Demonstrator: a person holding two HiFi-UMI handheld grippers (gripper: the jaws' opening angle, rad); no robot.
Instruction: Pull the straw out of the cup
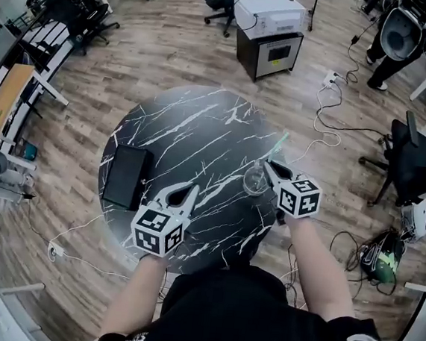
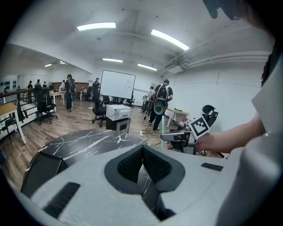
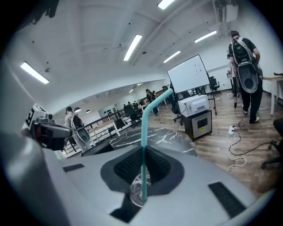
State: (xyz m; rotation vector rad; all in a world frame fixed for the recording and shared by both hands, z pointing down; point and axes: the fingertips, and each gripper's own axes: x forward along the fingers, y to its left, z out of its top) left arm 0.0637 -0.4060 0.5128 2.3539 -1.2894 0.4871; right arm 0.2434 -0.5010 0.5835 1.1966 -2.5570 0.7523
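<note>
A teal bendy straw [image 3: 144, 132] stands upright between my right gripper's [image 3: 143, 152] pads, which are shut on it. Its bent top leans to the right. Its lower end shows over the clear plastic cup [image 3: 138, 189] just beneath the jaws; whether it is still inside I cannot tell. In the head view the cup [image 1: 255, 180] sits on the black marble table [image 1: 202, 127] near its right edge, with the right gripper [image 1: 268, 164] right above it and the straw [image 1: 279, 144] sticking up past the jaws. My left gripper [image 1: 188, 190] hovers over the table's front part, apart from the cup. Its jaws [image 2: 142, 150] are shut on nothing.
A flat black slab [image 1: 126, 174] lies on the table's left side. Beyond the table stand a printer on a black cabinet [image 1: 270, 29] and office chairs [image 1: 409, 159]. Cables [image 1: 330, 117] trail over the wooden floor at the right. People walk about farther off.
</note>
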